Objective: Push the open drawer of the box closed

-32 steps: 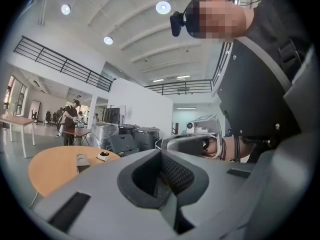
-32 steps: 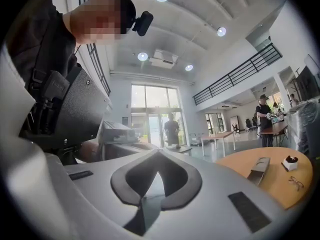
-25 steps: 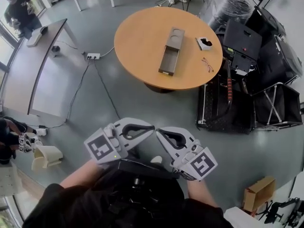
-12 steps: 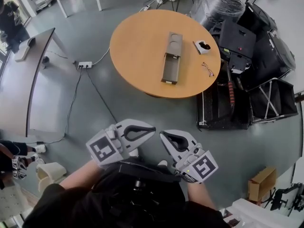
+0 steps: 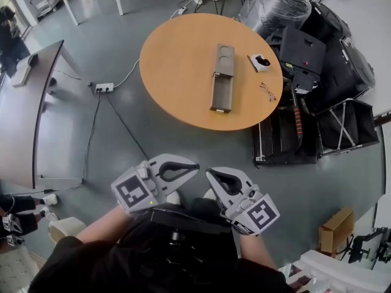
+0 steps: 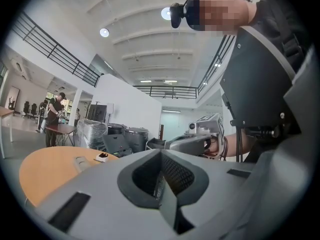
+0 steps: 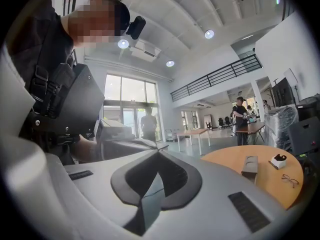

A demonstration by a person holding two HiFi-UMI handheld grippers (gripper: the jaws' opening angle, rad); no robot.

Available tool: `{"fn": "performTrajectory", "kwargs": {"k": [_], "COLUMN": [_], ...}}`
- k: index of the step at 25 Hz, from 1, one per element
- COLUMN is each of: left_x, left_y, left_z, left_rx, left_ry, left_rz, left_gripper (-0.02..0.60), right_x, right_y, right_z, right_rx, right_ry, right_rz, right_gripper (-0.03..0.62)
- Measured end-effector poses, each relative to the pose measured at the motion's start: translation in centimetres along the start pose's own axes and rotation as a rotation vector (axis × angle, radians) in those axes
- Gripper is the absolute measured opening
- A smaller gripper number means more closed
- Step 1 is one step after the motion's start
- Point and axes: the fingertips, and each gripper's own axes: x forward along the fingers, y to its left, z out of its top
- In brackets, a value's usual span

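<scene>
"On the round wooden table (image 5: pixel 177 66), where does the box sit?"

"Near the middle. The box (image 5: pixel 223 55) is grey and long, and its drawer (image 5: pixel 222 95) stands pulled out toward the person's side of the tabletop. The right gripper view shows the same box (image 7: pixel 248 167) from low down, far off."

"Anything else up there?"

"2 small things to the right of the box. A white holder (image 5: pixel 261 61) with something black in it sits toward the far edge, and a pair of glasses (image 5: pixel 267 91) lies nearer the person. Neither touches the box."

"And the claws?"

"Both are held low against the person's body, well apart from the table, with their tips angled toward each other. The left gripper (image 5: pixel 197 164) has its jaws pressed together with nothing between them; its own view shows the dark pads meeting in 1 line. The right gripper (image 5: pixel 208 174) reads the same in its view: jaws together, gripping nothing."

"Do the 2 touch?"

"They sit just beside each other, and the head view shows a slim gap between the tips."

"What about the floor?"

"A white power strip (image 5: pixel 101 88) with cables lies left of the table. Black cases (image 5: pixel 317 60) crowd its right side."
</scene>
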Motion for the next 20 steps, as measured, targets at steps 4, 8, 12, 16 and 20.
{"fn": "performTrajectory", "kwargs": {"k": [4, 8, 12, 16, 20], "left_x": [1.0, 2.4, 4.9, 8.3, 11.9], "left_y": [1.3, 2.5, 4.7, 7.2, 9.4], "left_z": [0.0, -0.1, 0.0, 0.5, 1.1], "left_rx": [-0.007, -0.016, -0.02, -0.028, -0.023], "left_ry": [-0.009, -0.016, -0.013, -0.015, -0.014], "left_rz": [-0.002, -0.003, 0.014, 0.035, 0.068], "left_gripper": [0.032, 0.032, 0.032, 0.032, 0.032], "right_x": [0.6, 1.0, 1.3, 1.2, 0.5], "right_y": [-1.8, -3.7, -7.0, -11.2, -15.2], "right_z": [0.0, -0.3, -0.2, 0.1, 0.8], "right_rx": [-0.004, -0.005, -0.005, 0.001, 0.002], "right_ry": [0.003, 0.005, -0.001, -0.001, -0.003], "right_rz": [0.0, 0.015, 0.037, 0.06, 0.092], "right_gripper": [0.002, 0.002, 0.002, 0.002, 0.002]}}
